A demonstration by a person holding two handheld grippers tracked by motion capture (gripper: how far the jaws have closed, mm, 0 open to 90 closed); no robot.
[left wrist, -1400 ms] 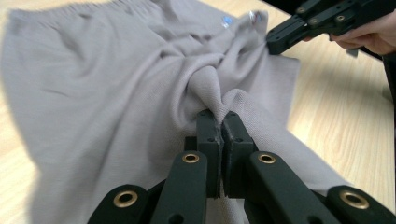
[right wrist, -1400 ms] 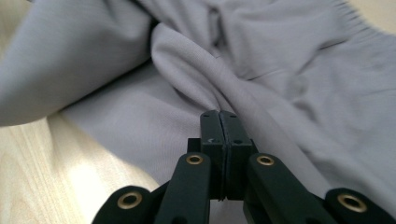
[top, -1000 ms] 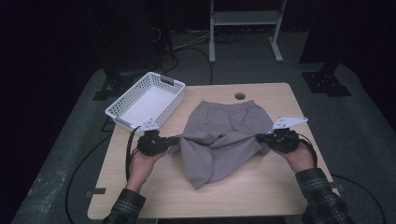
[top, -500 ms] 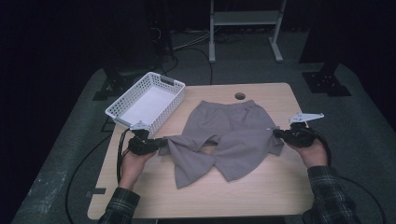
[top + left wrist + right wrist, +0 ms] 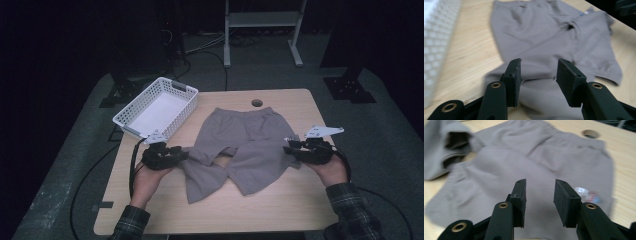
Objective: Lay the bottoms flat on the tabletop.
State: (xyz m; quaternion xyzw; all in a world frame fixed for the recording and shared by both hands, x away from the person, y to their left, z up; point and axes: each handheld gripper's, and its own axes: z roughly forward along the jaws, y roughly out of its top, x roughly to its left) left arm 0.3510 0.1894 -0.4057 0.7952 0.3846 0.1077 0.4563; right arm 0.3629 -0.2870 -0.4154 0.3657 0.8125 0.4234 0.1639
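Note:
Grey-brown shorts (image 5: pixel 245 145) lie spread on the wooden table (image 5: pixel 280 205), waistband at the far side and both legs toward me. My left gripper (image 5: pixel 183 153) sits at the outer edge of the left leg. Its jaws have just been opening and stand apart in the left gripper view, over the cloth (image 5: pixel 536 37) without pinching it. My right gripper (image 5: pixel 287 148) rests at the right leg's outer edge. Its jaws have also just been opening. In the right gripper view the fabric (image 5: pixel 524 162) lies slack below the gap, and a small white label (image 5: pixel 586 193) shows to the right.
A white plastic basket (image 5: pixel 157 107) stands at the table's far left corner, close to the left hand. A round cable hole (image 5: pixel 257 103) sits just behind the waistband. Cables trail off the table's left side. Dark floor and a metal stand lie beyond.
The shorts were bunched between the two grippers and now lie flatter and wider, with the legs apart. Both pairs of jaws, shut on the cloth before, have let it go.

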